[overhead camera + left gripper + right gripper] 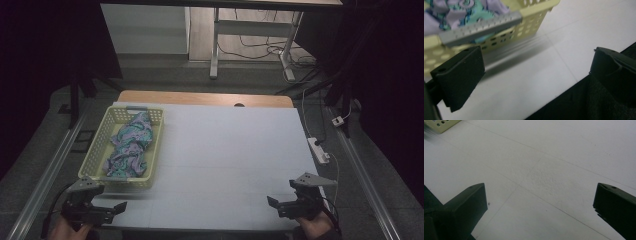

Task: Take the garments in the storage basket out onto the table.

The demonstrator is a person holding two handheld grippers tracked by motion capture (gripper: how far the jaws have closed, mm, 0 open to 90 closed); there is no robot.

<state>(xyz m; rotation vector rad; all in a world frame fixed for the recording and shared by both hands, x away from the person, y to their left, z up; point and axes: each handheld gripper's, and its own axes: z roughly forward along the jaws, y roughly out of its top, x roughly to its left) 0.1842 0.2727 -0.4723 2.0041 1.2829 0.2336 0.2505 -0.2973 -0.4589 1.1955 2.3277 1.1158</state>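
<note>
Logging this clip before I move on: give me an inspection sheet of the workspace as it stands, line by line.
Surface: white mat covering a wooden table; faint seam lines, no spills seen.
Job's things: yellow perforated basket at the mat's left, holding a crumpled purple-and-teal patterned cloth.
Clutter: nothing seen on the mat.
Grippers: left gripper at the near left corner, just short of the basket, jaws apart and empty; right gripper at the near right, jaws apart and empty.
Cables: white power strip with its cord on the floor to the right; loose wires under the far desk.
Surroundings: dim room, grey floor, desk legs behind.
</note>
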